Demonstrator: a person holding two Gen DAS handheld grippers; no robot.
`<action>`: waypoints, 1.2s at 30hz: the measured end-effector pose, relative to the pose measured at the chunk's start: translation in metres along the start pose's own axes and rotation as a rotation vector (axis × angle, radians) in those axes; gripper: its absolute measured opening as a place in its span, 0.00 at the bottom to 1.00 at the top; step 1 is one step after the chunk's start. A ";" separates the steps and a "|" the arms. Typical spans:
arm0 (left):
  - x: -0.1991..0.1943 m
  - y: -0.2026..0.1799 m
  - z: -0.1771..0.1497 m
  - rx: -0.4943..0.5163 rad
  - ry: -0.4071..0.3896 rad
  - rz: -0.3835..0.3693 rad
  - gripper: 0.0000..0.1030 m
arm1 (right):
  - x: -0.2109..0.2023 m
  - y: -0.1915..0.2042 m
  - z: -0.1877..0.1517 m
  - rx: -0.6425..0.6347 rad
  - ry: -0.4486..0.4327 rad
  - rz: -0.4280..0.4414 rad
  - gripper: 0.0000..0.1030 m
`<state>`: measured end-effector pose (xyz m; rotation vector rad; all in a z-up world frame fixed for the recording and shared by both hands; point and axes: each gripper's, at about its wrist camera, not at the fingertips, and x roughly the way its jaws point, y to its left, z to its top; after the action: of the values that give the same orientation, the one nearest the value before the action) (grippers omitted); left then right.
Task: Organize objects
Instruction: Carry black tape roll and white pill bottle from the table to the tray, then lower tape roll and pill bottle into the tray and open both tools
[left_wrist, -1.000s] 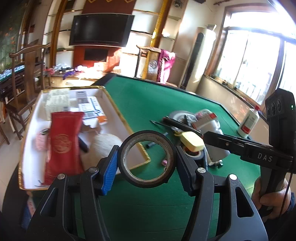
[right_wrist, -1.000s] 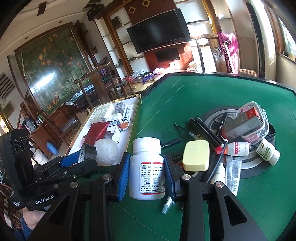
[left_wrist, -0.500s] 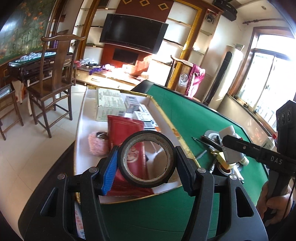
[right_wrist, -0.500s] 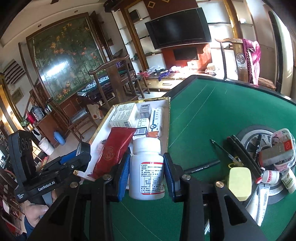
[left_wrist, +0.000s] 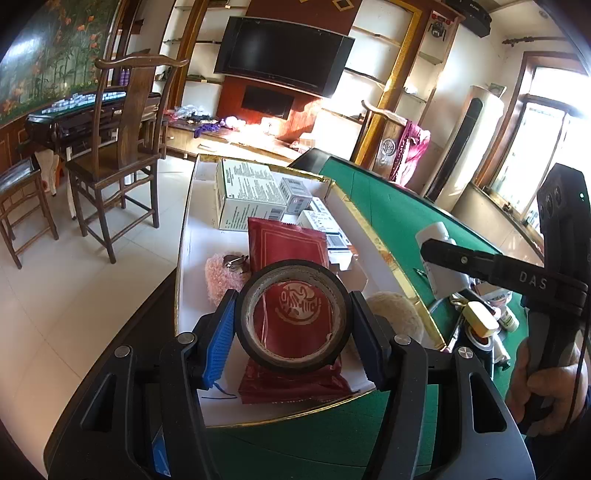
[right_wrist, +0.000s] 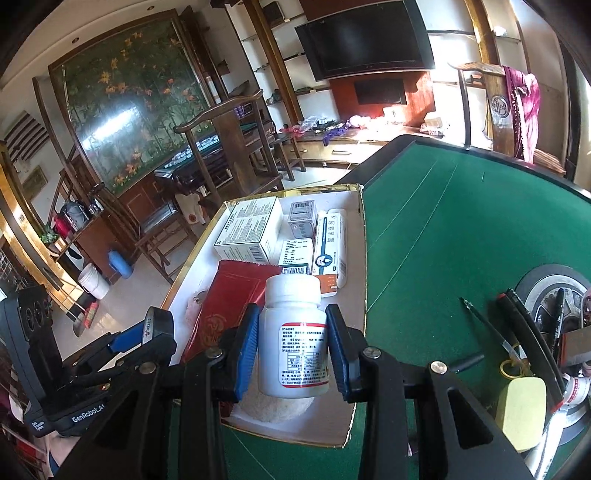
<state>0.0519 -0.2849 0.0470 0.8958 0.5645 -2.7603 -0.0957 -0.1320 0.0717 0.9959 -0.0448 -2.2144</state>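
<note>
Readable writing first: my right tool's arm says "DAS" in the left view, and my left tool's body says "GenRobot.AI" in the right view. The pill bottle (right_wrist: 293, 334) has a red-bordered label with small print I can't make out, and the red pouch (left_wrist: 286, 251) carries a round white emblem. My left tongs (left_wrist: 291, 317) are clamped on a roll of black tape (left_wrist: 291, 315), pads pressing both sides, held up over the near end of the white tray (left_wrist: 188, 258) with the gold rim. My right tongs (right_wrist: 291, 349) are closed on the white pill bottle, upright, hanging over the tray's near end above a fuzzy white ball (right_wrist: 275, 408). Inside the tray are printed white medicine boxes (right_wrist: 249, 230) at the far end, with the pouch nearer me. Only the left view shows the pink puff (left_wrist: 221, 275) clearly, plus a hand (left_wrist: 546, 384) on the right tool's grip. Only the right view shows the pens and the yellow block (right_wrist: 521, 413) cluttered on the green counter (right_wrist: 443, 236).
</note>
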 end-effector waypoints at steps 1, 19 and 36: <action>0.002 0.001 0.000 -0.001 0.004 0.006 0.57 | 0.004 -0.001 0.001 0.000 0.003 -0.004 0.34; 0.017 0.014 -0.005 -0.006 0.045 0.048 0.57 | 0.056 -0.008 0.012 0.013 0.080 0.001 0.34; 0.025 0.002 -0.010 0.058 0.063 0.092 0.57 | 0.080 -0.020 0.005 0.018 0.144 -0.027 0.34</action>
<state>0.0374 -0.2844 0.0240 0.9993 0.4436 -2.6864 -0.1478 -0.1669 0.0172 1.1690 0.0135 -2.1639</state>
